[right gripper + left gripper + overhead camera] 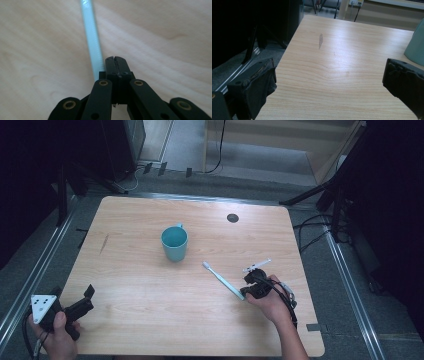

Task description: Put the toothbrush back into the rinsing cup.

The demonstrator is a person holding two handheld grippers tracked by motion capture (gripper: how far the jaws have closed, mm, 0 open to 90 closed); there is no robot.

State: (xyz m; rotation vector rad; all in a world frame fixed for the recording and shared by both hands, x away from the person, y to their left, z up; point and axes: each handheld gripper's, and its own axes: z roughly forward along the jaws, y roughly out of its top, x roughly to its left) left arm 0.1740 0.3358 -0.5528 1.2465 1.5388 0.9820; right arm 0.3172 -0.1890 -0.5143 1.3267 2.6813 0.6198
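Beside the toothbrush (pixel 93 37), right claw (pixel 115 59) (closed, empty).

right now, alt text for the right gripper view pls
The right tongs, shut with nothing between them, sit close above the pale wooden table. A light blue toothbrush handle lies on the table just left of them, running away toward the top of the frame, blurred.
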